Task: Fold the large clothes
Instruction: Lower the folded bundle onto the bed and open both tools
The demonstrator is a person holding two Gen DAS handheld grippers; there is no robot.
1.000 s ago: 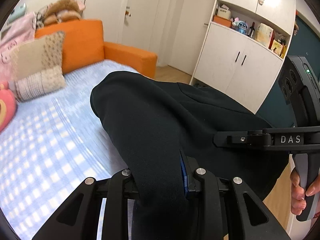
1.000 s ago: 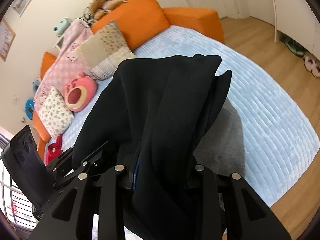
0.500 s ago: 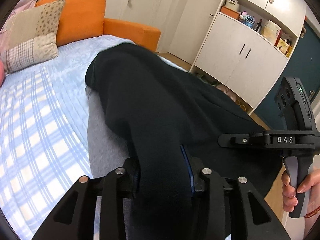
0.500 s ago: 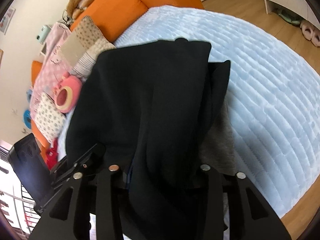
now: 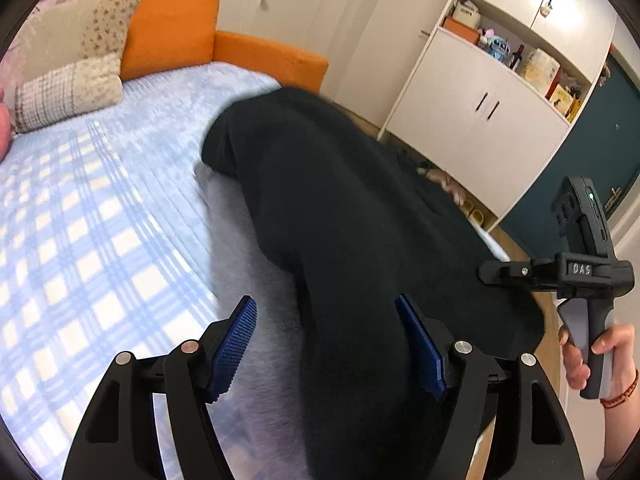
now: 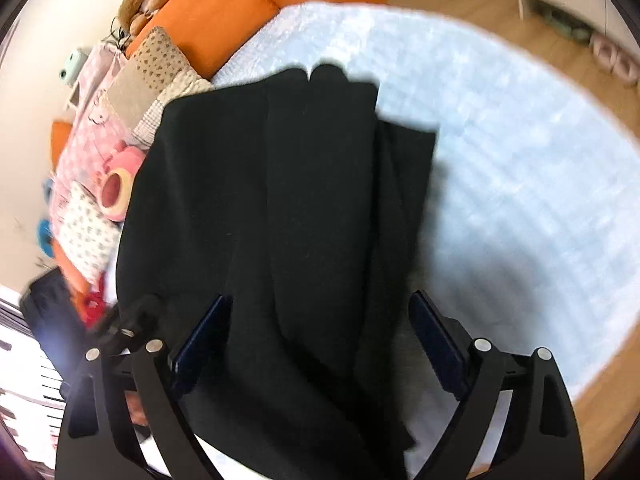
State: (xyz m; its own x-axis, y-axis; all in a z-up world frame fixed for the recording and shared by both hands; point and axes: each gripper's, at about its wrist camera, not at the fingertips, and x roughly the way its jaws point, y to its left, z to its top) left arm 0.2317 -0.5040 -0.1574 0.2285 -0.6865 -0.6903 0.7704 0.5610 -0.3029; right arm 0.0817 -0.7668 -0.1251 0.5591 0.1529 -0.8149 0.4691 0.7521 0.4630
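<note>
Here, left gripper [image 5: 325, 344] released, blue ribbed pads [image 5: 236, 346] spread wide at the bottom of the left wrist frame. Between them, hugging the right-hand pad, a fold of the black garment [image 5: 352, 216], running from bottom centre up to mid-frame; gap of grey cloth [image 5: 260, 320] beside the left-hand pad. Garment spread over the light blue bed cover [image 5: 100, 208], its far rounded end near the frame's centre top.

Right gripper [image 6: 320, 342] likewise released, dark pads [image 6: 438, 346] apart at the bottom of the right wrist frame. Black garment filling the middle there, passing between the pads, lying close against the left-hand one; whether touching, impossible to tell through the blur. Layered edges stepped along its right side, upper end in the top centre.

Only in the left wrist view: white cabinets [image 5: 492, 92] at upper right, the other hand-held gripper [image 5: 576, 276] at right edge, gripped by a hand [image 5: 600, 356] at lower right. Only in the right wrist view: pink cushions and toys [image 6: 104, 160] at left, wooden floor [image 6: 460, 0] along the top right. Orange sofa back [image 5: 168, 28] and patterned pillows [image 5: 76, 60] in the upper left of both.
</note>
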